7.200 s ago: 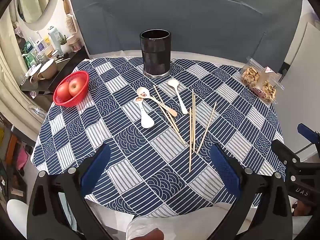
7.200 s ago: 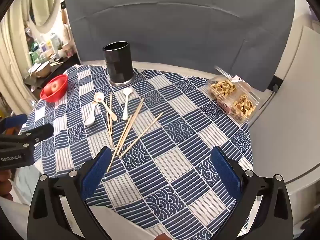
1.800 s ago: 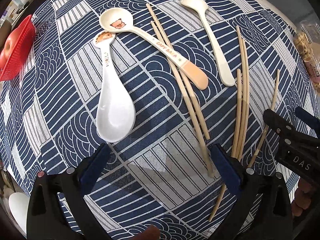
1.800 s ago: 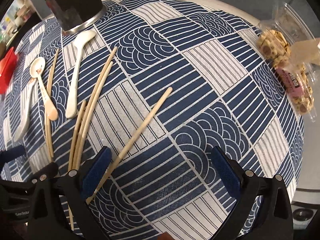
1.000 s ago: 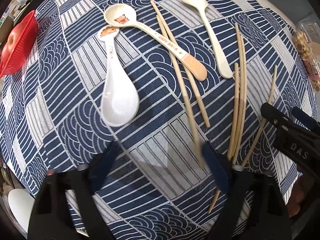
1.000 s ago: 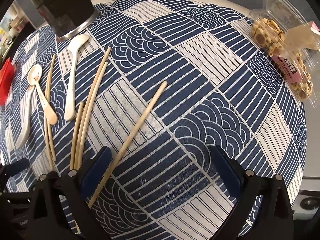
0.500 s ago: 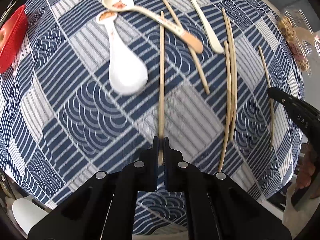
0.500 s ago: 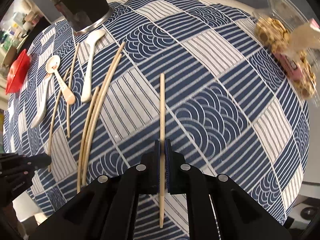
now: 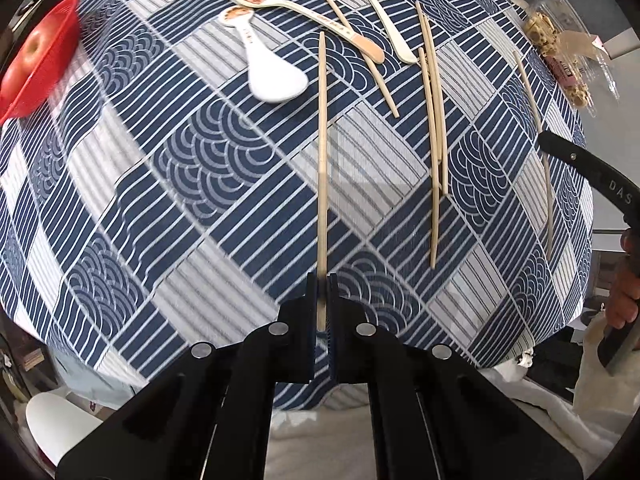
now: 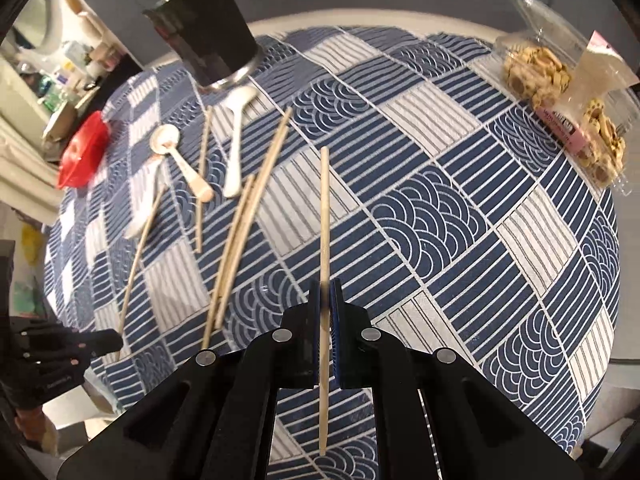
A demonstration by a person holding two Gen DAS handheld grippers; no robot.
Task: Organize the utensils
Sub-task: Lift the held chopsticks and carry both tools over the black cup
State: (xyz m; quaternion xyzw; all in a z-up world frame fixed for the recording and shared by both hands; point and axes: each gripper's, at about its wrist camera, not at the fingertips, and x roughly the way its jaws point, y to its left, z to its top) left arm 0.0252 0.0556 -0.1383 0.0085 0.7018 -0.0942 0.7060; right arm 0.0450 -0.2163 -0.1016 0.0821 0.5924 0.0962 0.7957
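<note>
The left gripper (image 9: 321,280) is pinching one chopstick (image 9: 321,152) near its end, with the jaws pressed tight on it. The stick is pointing away from the gripper, above the blue and white tablecloth (image 9: 200,168). The right gripper (image 10: 325,300) is squeezing a second chopstick (image 10: 325,220) too. That stick is poking out both ways, a long part in front and a short part behind the jaws.

More chopsticks are lying flat on the cloth. A bunch of three (image 9: 434,120) is sitting between the two held sticks, and one more (image 9: 360,44) is lying partly under a spoon. Three spoons are resting near them: a wide white spoon (image 9: 272,68), a spoon with a picture in its bowl (image 9: 304,12) and a cream spoon (image 9: 384,12).

Farther back, a black cup (image 10: 204,28) is standing just behind the spoons. A red basket (image 9: 44,68) with an apple (image 9: 28,56) in it is sitting at the left edge. A clear box of cookies (image 10: 560,76) is sitting at the far right.
</note>
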